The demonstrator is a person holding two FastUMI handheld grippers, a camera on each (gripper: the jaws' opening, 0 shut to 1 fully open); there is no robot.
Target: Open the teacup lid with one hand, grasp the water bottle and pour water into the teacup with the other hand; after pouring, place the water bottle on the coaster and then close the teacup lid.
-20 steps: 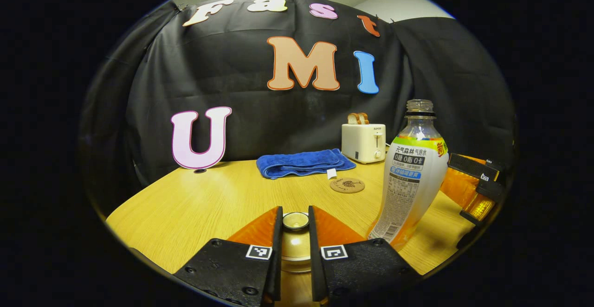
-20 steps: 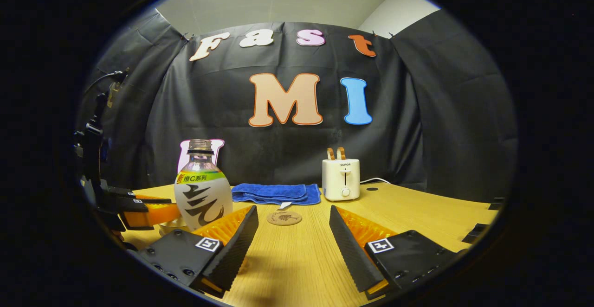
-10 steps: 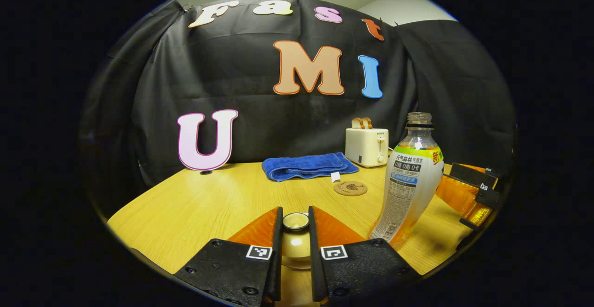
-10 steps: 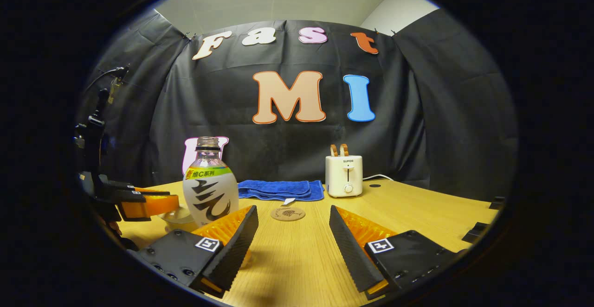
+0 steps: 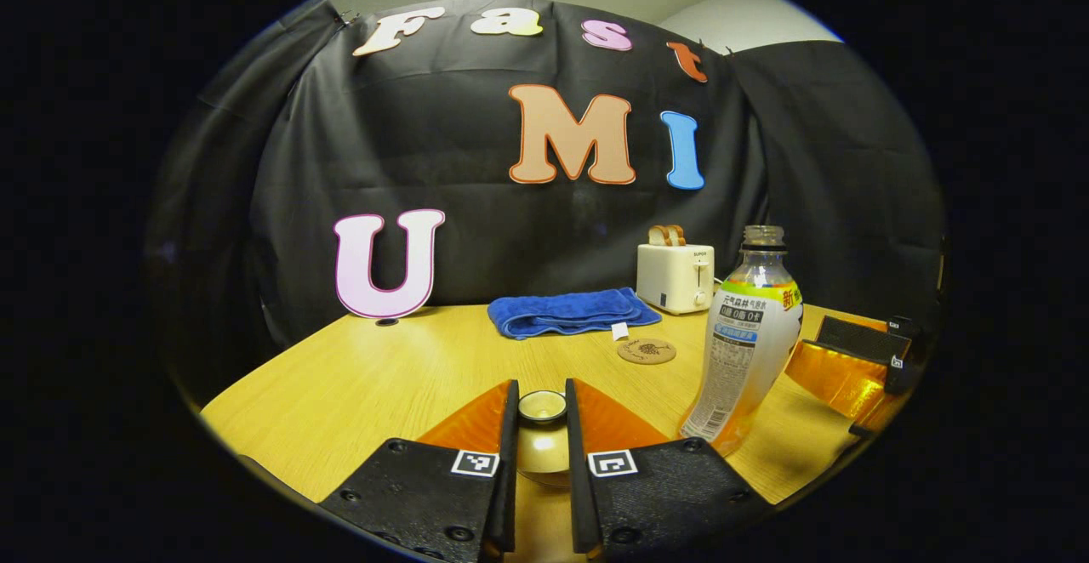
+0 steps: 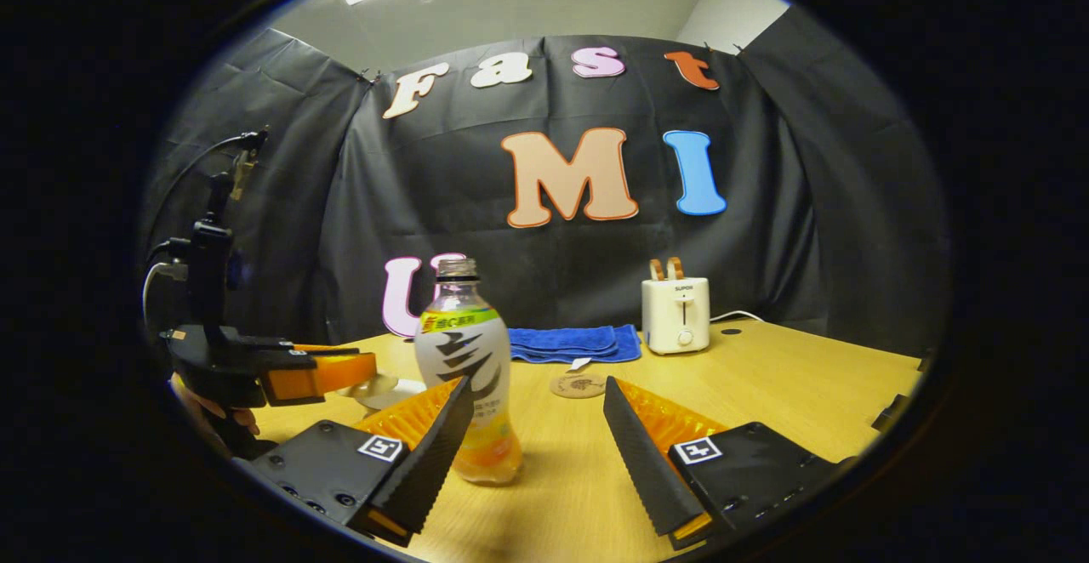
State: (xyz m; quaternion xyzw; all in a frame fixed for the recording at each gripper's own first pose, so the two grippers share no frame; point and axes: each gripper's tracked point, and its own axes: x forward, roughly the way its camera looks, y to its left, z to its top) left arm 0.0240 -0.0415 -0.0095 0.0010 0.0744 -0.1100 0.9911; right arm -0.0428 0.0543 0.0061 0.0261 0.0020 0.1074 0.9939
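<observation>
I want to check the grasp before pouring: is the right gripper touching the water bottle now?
Apart. In the right gripper view the right gripper is open, and the water bottle stands beyond its fingers, upright on the table, not between them.

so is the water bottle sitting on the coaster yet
No, the water bottle stands on the bare table, nearer the camera than the coaster, which has nothing on it.

Your left gripper view sits low over the table (image 5: pixel 357 376), facing the booth's back wall, with the water bottle (image 5: pixel 749 333) close on its right. Your right gripper view looks the same way from farther right and slightly higher, the water bottle (image 6: pixel 466 367) near on its left. Both views share the bottle, the coaster (image 5: pixel 647 350) (image 6: pixel 577 385), blue towel (image 5: pixel 570 312) (image 6: pixel 572 342) and toaster (image 5: pixel 676 274) (image 6: pixel 676 315).
</observation>
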